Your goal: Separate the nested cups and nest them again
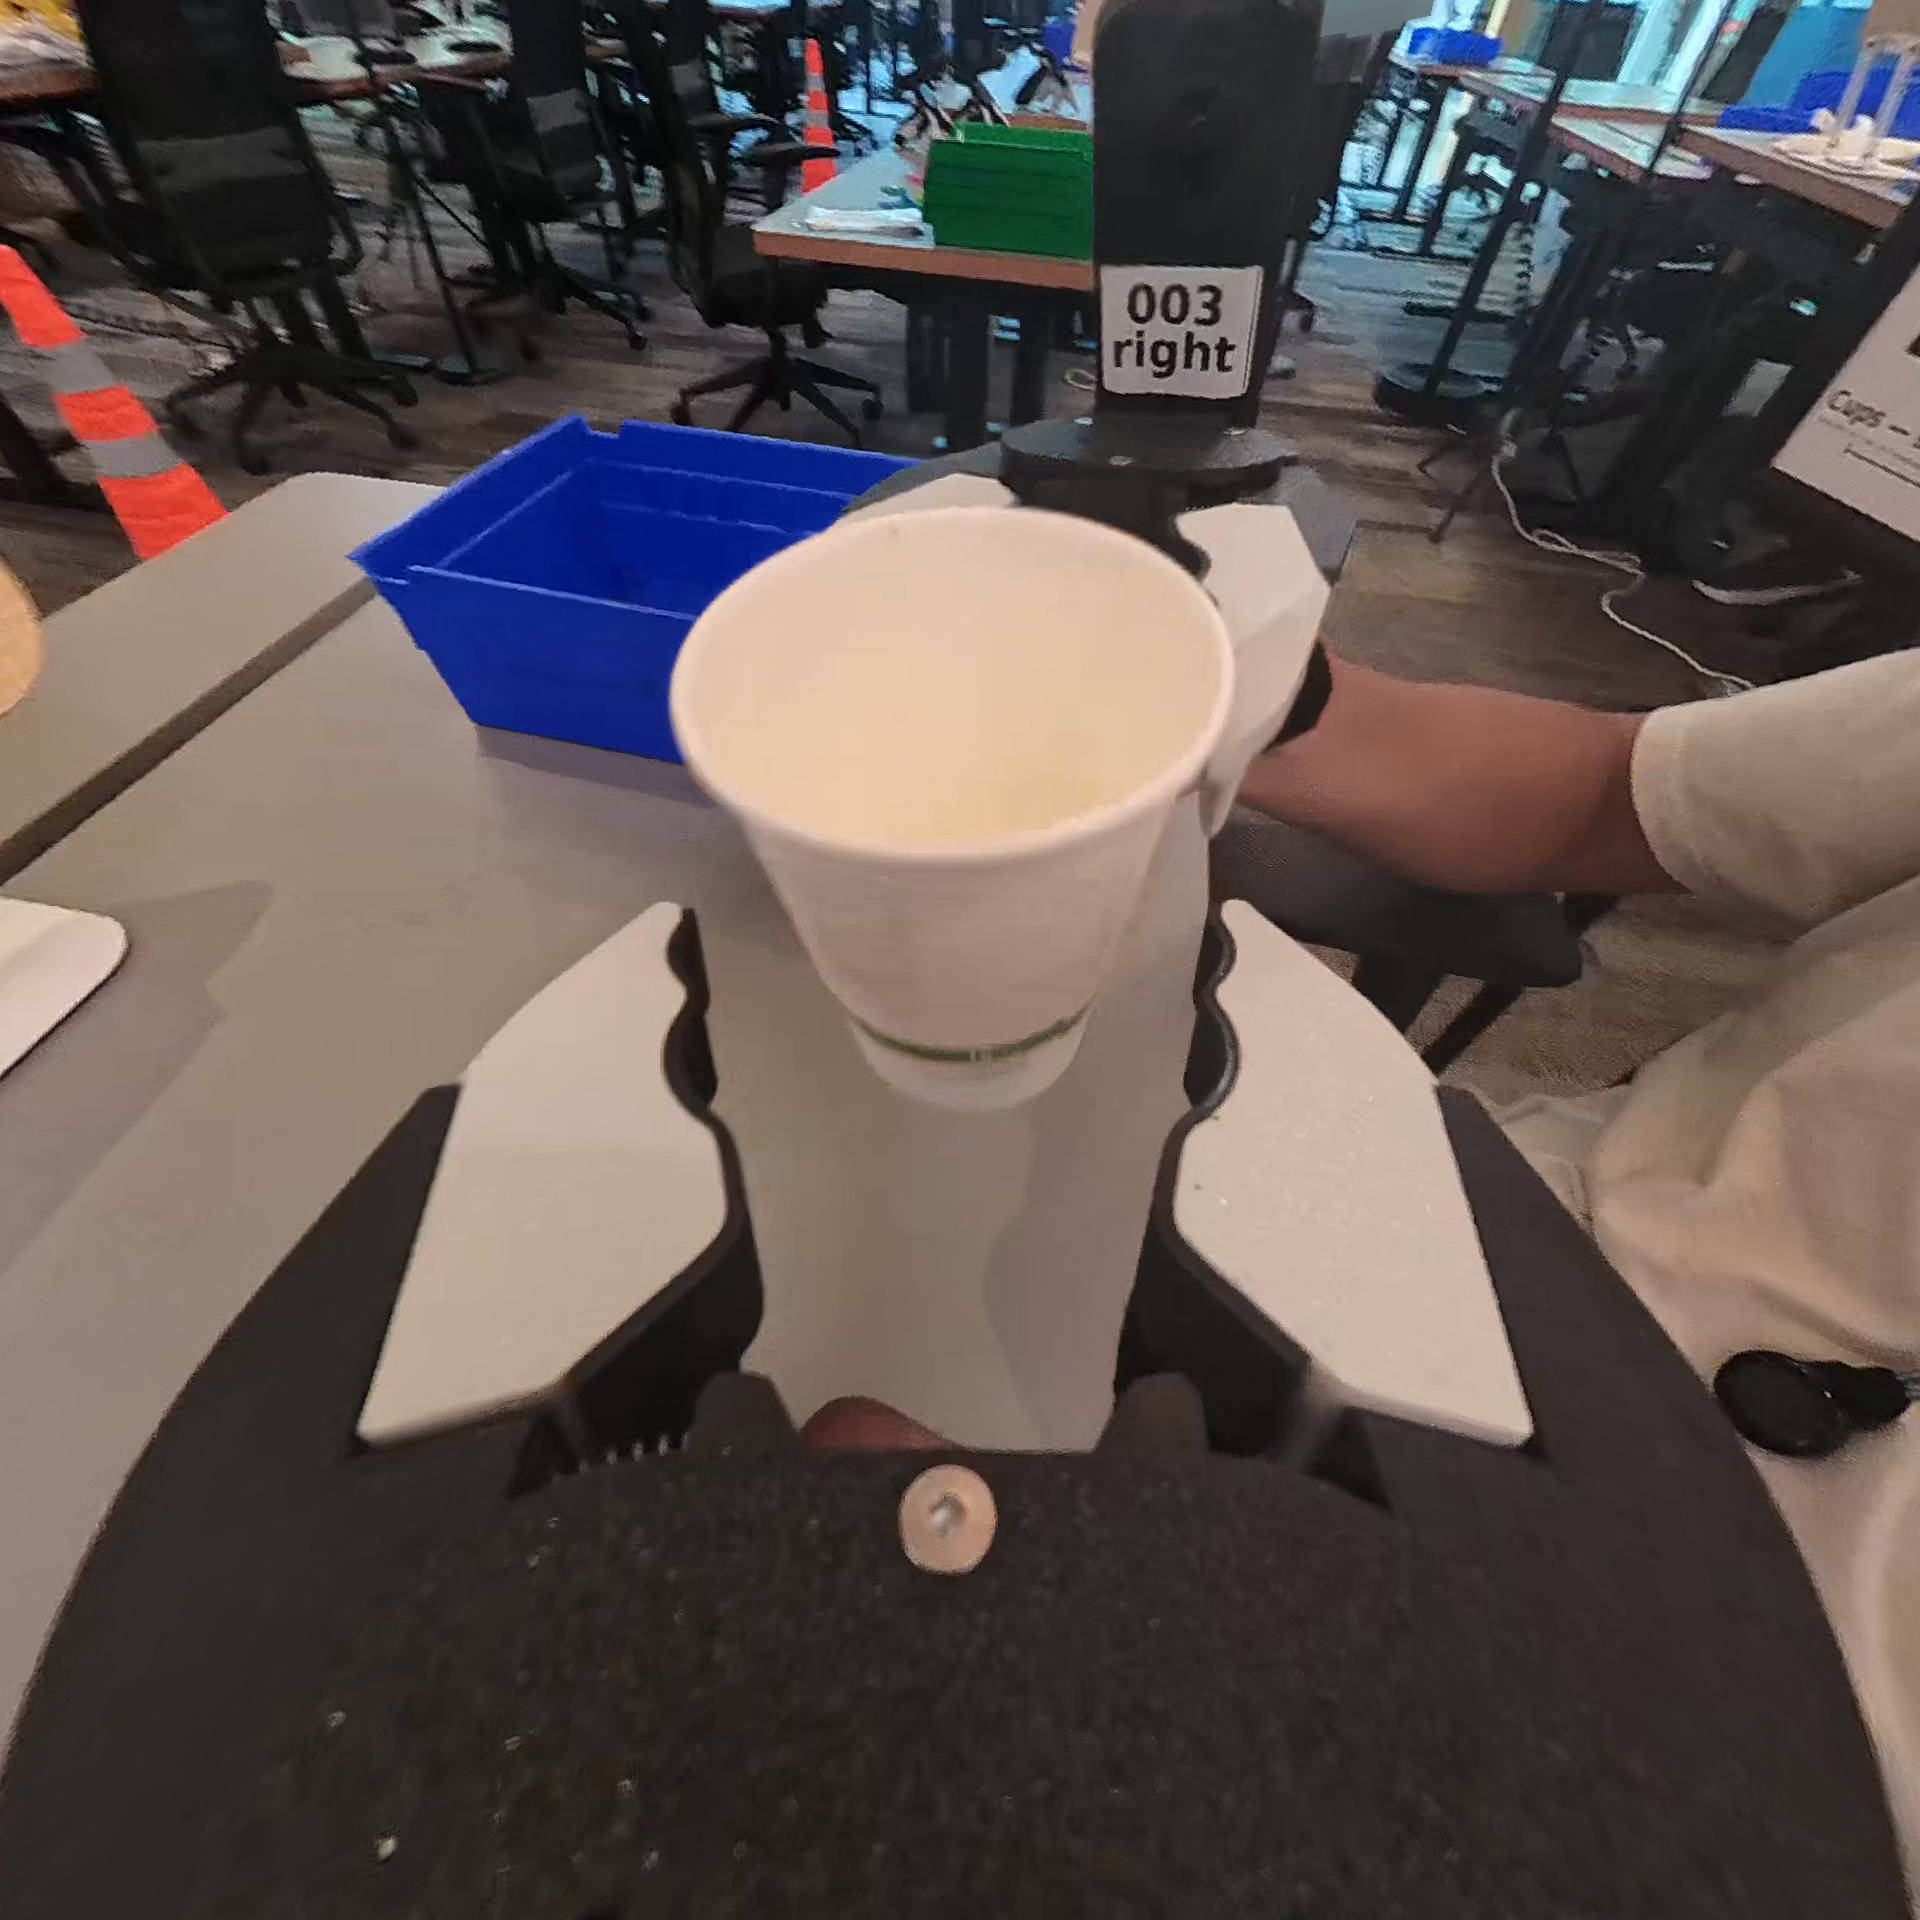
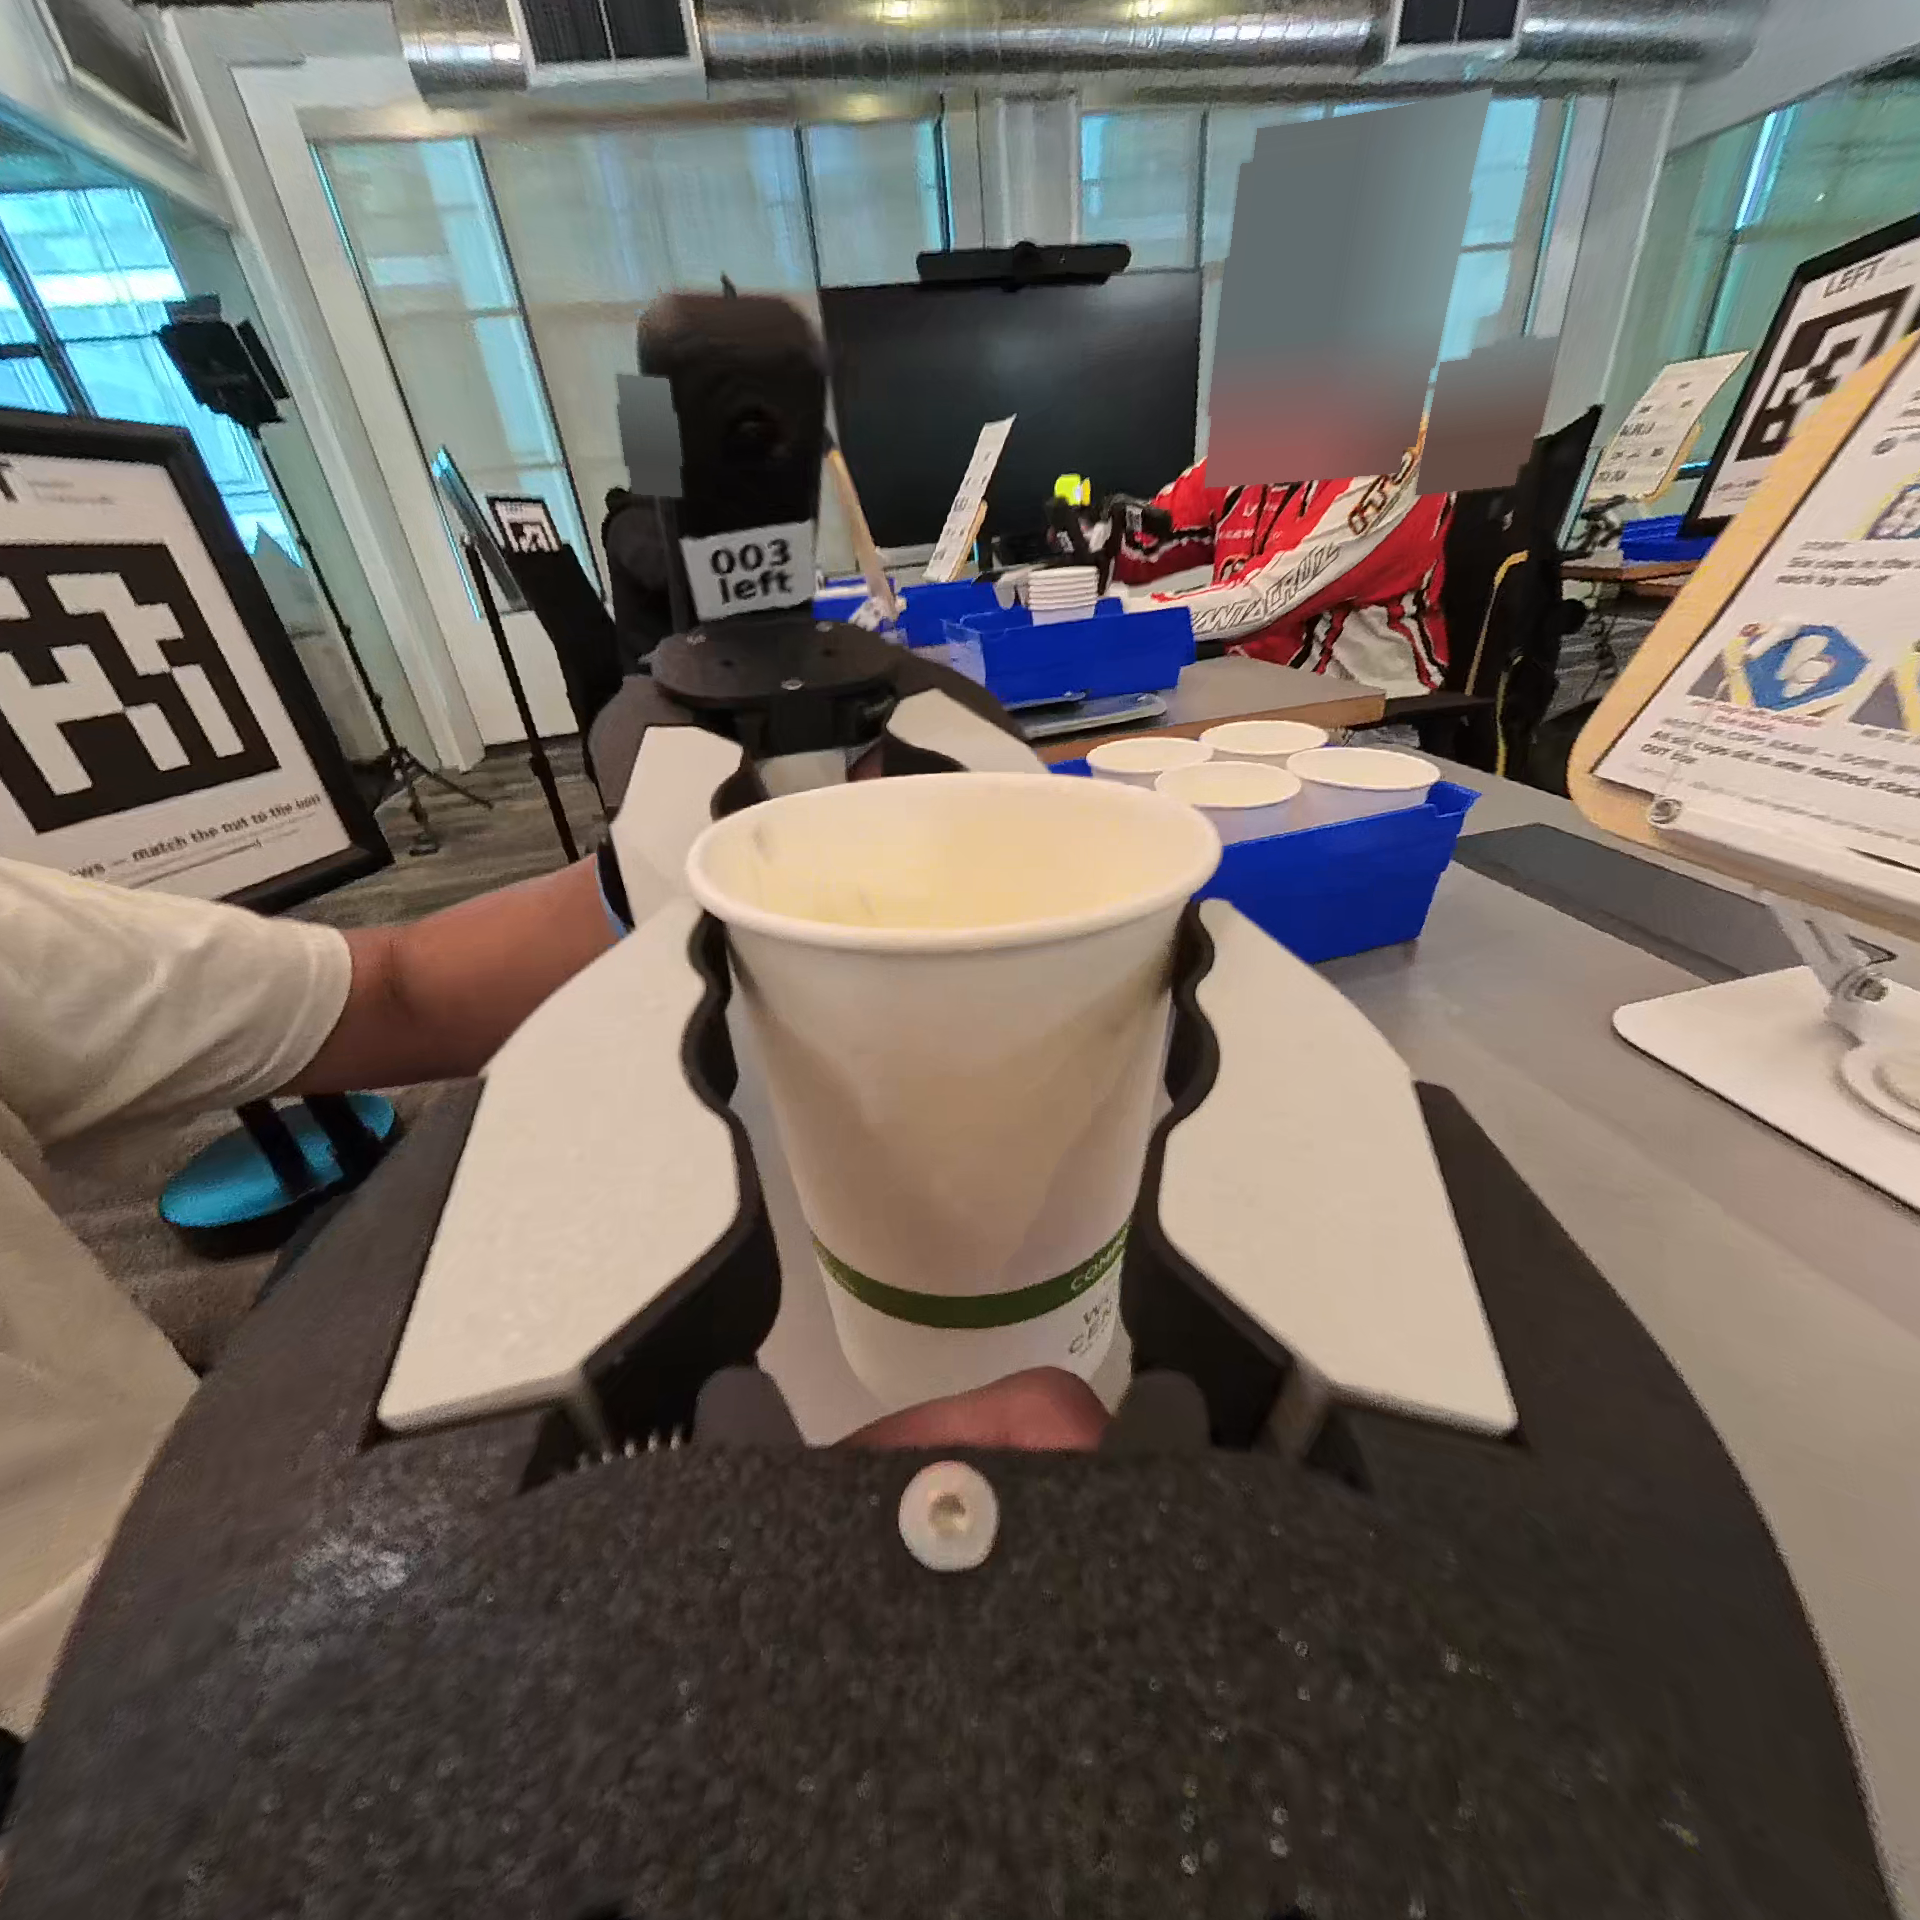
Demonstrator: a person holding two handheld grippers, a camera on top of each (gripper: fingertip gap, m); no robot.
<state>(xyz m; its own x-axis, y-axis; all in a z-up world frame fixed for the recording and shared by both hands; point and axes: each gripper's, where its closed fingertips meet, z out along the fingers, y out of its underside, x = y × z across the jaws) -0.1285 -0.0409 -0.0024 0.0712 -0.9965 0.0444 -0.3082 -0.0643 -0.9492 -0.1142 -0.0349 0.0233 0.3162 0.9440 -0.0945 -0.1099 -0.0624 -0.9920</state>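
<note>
The right gripper point(image 2: 951, 987) is clenched on a white paper cup point(image 2: 951, 1049) with a green band near its base, its fingers point(image 2: 582, 1153) pressing the wall on both sides below the rolled rim, the cup upright and lifted off the grey table point(image 2: 1558, 1091). The left gripper point(image 1: 951, 997) faces it with jaws spread wide and nothing between them; in the left wrist view the same cup point(image 1: 951, 790) hangs at 12 o'clock just beyond its fingertips, tilted mouth-toward the camera. At 1 o'clock in the right wrist view a blue bin point(image 2: 1340, 883) holds four separated cups point(image 2: 1226, 790) standing mouth-up, so the separating looks well along and this cup probably goes there too, or begins the re-nesting. To do it well, keep the squeeze light so the thin wall does not buckle, bring the cup level before lowering, and let go only once its base is seated. Room is tight at 3 o'clock, where a document stand point(image 2: 1766, 1039) with a printed sheet overhangs the table, and the bin's near wall must be cleared from above. In the left wrist view a second, empty blue bin point(image 1: 582, 613) sits at 10 o'clock, with open tabletop at 9 o'clock for the idle gripper to wait.
</note>
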